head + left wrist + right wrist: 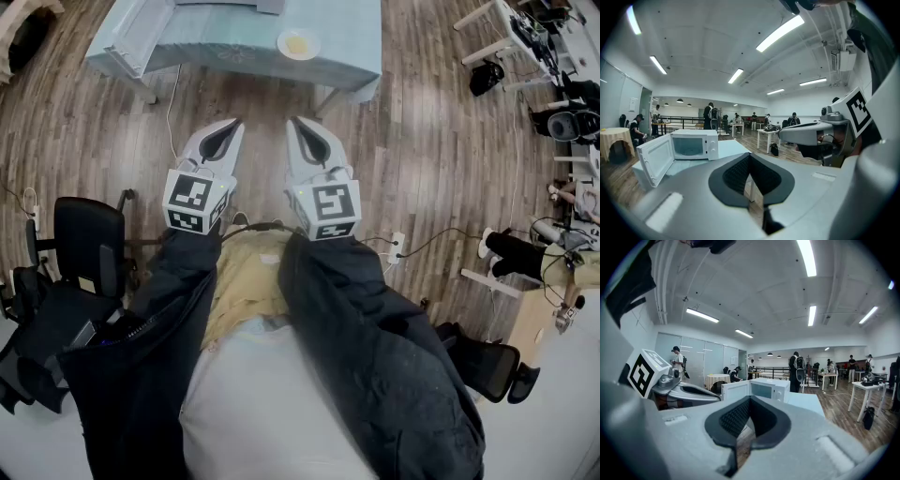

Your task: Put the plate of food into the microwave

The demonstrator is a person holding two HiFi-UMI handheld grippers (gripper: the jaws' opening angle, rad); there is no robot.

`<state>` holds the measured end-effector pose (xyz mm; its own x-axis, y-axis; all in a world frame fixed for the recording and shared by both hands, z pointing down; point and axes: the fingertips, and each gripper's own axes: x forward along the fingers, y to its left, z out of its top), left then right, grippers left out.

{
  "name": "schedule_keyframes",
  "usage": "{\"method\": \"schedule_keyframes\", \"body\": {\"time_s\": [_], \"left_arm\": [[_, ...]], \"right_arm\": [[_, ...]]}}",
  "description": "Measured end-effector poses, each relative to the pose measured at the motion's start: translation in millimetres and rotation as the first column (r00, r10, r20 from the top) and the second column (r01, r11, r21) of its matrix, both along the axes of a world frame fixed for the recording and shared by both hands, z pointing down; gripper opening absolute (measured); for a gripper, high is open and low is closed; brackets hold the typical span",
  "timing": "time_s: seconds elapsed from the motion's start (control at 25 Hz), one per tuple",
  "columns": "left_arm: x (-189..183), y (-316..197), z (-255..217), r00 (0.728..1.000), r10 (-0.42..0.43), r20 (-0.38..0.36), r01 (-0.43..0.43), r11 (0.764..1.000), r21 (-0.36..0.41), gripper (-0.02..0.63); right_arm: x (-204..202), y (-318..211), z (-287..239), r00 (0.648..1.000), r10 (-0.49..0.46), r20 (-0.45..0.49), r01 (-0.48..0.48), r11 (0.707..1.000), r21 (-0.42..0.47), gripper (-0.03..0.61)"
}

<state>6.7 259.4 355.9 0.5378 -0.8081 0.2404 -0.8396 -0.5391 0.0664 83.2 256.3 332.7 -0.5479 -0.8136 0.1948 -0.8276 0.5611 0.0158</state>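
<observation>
Plank floor (422, 141), far blue-clothed table (349, 49): round white plate of yellow food (298, 43) lies flat; white boxy microwave (693, 145) opens nearward; left gripper (234, 123), right gripper (292, 121): jaws closed, empty.

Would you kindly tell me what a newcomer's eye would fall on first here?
The left gripper and right gripper, side by side, shut and empty, fill the head view's middle. Ahead, a pale blue table bears a plate of food and a white microwave, its door open.
</observation>
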Motion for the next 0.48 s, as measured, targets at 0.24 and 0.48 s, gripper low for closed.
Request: {"method": "schedule_keyframes", "body": {"time_s": [0.24, 0.48], "left_arm": [[2.6, -0.4, 1.2, 1.0, 0.011, -0.009, -0.011, 1.0, -0.007, -0.002], [5.3, 1.5, 7.6, 0.999, 0.021, -0.024, -0.022, 0.999, -0.031, -0.002]], "right_arm": [[0.1, 0.9, 1.3, 1.0, 0.004, -0.014, -0.004, 1.0, -0.007, -0.003], [1.8, 3.4, 5.0, 1.0, 0.014, -0.021, -0.015, 1.0, -0.02, -0.003]]}}
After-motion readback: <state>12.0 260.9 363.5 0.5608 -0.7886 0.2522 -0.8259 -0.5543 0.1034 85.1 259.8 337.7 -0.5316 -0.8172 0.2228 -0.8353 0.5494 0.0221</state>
